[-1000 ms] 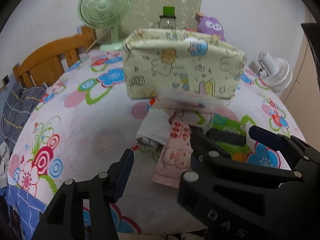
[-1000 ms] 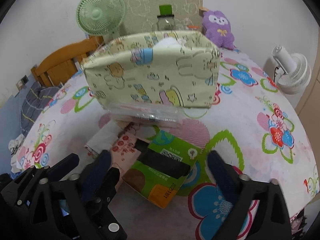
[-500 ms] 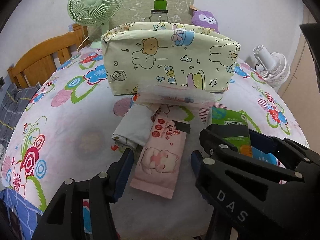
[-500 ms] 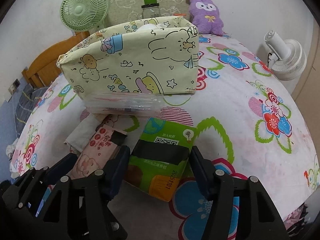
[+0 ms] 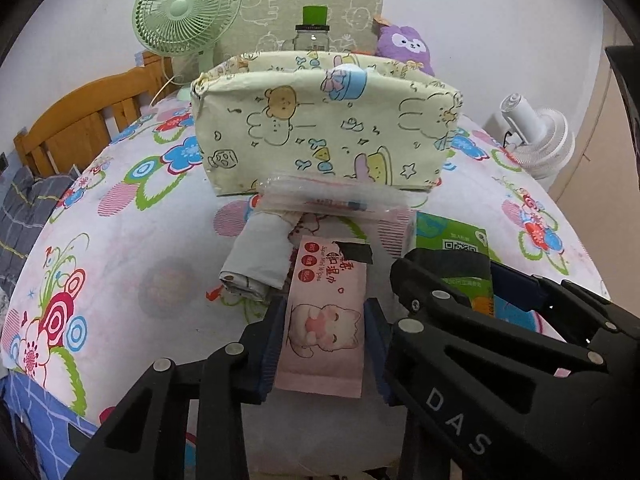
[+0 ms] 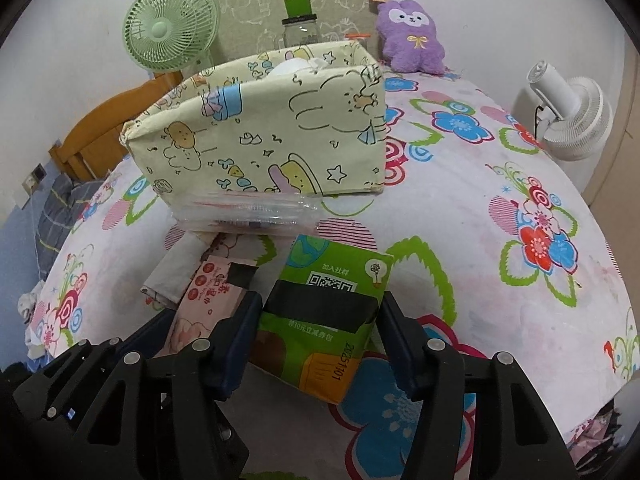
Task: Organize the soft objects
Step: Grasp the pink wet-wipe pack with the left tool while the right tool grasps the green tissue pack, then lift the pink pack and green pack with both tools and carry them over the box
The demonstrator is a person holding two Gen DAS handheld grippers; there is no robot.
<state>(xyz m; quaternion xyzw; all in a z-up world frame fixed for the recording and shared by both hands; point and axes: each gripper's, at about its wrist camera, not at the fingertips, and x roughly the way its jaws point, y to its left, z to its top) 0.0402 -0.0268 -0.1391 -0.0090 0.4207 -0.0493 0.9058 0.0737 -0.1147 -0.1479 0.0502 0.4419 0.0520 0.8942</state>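
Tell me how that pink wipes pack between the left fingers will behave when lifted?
The pink wipes pack looks like a soft film pouch, so it will probably dent as the left gripper is closing on it. Gripped near one end, its far end may droop. It looks light.

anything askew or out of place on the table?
Mild clutter only: a clear flat packet leans against the fabric bin and overlaps the grey roll. The pink wipes and green pack lie crooked. Nothing spilled.
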